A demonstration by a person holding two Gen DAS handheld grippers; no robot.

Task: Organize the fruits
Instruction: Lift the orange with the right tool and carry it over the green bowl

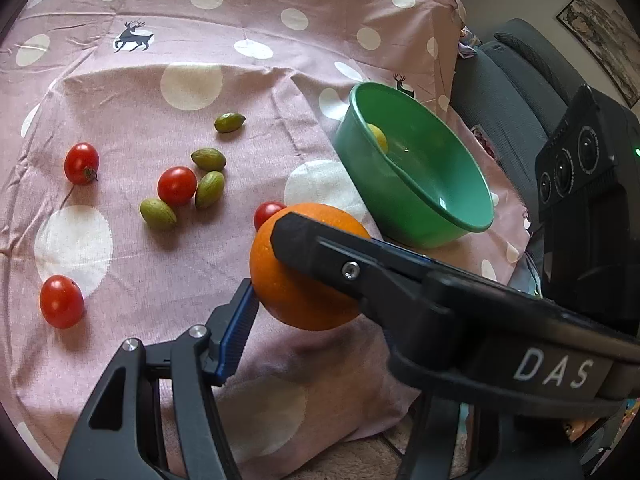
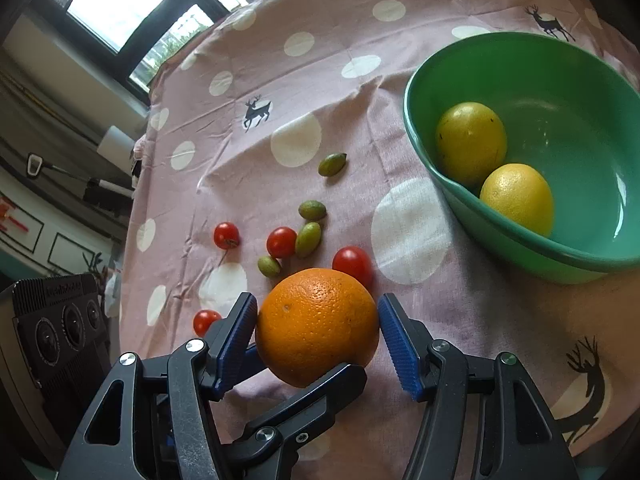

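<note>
An orange (image 2: 316,324) hangs just above the pink dotted cloth (image 2: 320,80), and both grippers grip it. My right gripper (image 2: 318,320) has a blue pad pressed on each side of it. My left gripper (image 1: 316,300) presses its left pad on the orange (image 1: 296,292); its other finger is hidden behind the right gripper's black finger (image 1: 320,248). A left finger (image 2: 320,392) shows under the fruit in the right wrist view. Nearby to the right stands a green bowl (image 2: 520,252) holding two yellow citrus fruits (image 2: 470,140). Several cherry tomatoes (image 1: 177,185) and small green fruits (image 1: 208,159) lie loose.
The cloth-covered table drops off at its right edge beside a grey sofa (image 1: 516,92). A window (image 2: 116,8) and a shelf with clutter (image 2: 60,184) lie beyond the table's far left side. One tomato (image 2: 354,264) sits right behind the orange.
</note>
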